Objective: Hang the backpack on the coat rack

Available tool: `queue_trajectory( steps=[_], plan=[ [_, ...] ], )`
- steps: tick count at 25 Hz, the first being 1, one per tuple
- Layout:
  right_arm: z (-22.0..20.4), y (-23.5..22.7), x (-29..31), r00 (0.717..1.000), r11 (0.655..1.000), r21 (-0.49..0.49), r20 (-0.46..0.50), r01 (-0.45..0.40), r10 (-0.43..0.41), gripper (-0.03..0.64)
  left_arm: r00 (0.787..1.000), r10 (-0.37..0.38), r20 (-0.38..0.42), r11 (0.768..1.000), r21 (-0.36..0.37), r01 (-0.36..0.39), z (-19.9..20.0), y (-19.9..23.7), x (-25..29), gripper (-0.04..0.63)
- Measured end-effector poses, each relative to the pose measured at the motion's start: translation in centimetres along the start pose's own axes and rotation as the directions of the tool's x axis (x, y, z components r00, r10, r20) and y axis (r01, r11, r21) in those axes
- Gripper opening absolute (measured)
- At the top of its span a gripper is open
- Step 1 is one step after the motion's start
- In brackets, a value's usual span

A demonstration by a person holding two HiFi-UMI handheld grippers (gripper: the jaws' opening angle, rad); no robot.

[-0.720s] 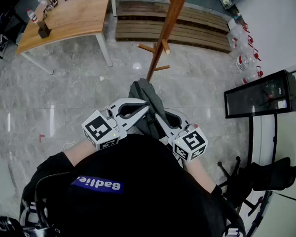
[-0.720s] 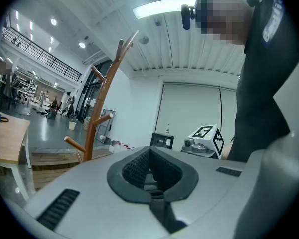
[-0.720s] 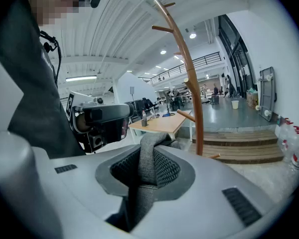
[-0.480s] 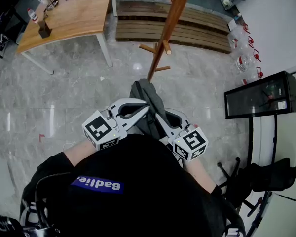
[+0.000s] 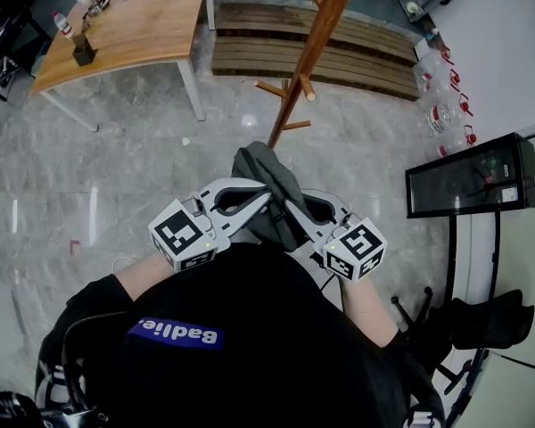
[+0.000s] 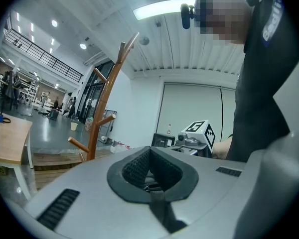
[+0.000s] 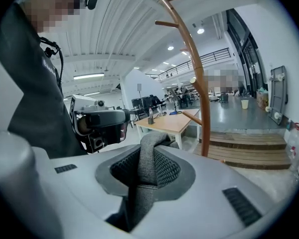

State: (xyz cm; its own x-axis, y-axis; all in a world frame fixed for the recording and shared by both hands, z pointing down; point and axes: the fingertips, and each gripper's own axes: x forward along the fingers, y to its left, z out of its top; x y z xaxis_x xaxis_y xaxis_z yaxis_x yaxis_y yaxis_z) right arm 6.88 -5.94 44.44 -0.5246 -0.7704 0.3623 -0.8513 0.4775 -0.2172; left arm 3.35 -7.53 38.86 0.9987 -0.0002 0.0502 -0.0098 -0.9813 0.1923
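Clamping a thin dark strap (image 6: pixel 162 210), the left gripper (image 6: pixel 152 183) has its jaws pressed together on it, and the right gripper (image 7: pixel 142 180) pinches a thick grey strap (image 7: pixel 148 156). Only these two gripper views show the grips. Only the head view shows the backpack (image 5: pixel 266 178) body, hanging between both grippers in front of the person, just short of the coat rack (image 5: pixel 310 47). Below lies a grey marble floor (image 5: pixel 116 168), with a wooden table (image 5: pixel 152 25) and a slatted platform (image 5: pixel 374 52) beyond. The pack's length slants from the jaws up toward the rack's foot.
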Motion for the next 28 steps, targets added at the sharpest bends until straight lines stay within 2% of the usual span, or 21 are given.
queue_trajectory(
  steps=[10,17,24,28],
  plan=[
    [4.7,-1.4,-0.8,0.988,0.987,-0.047,-0.015,-0.151,0.151,0.066,1.0,0.013,0.021,1.0,0.028,-0.014,0.2,0.4,-0.8,-0.001],
    [8.6,-2.0,-0.8,0.972,0.963,-0.136,-0.053,-0.233,0.227,0.066,0.999,0.037,0.034,0.999,0.027,-0.038,0.5,1.1,-1.0,-0.001],
    [11.9,-3.2,-0.6,0.953,0.938,-0.172,-0.088,-0.3,0.289,0.066,0.997,0.08,0.017,0.997,0.01,-0.08,0.4,1.9,-1.0,-0.001],
    [13.3,-4.1,-0.6,0.933,0.915,-0.186,-0.109,-0.358,0.343,0.066,0.996,0.076,0.036,0.997,0.022,-0.076,0.4,2.1,-1.0,-0.002]
  ],
)
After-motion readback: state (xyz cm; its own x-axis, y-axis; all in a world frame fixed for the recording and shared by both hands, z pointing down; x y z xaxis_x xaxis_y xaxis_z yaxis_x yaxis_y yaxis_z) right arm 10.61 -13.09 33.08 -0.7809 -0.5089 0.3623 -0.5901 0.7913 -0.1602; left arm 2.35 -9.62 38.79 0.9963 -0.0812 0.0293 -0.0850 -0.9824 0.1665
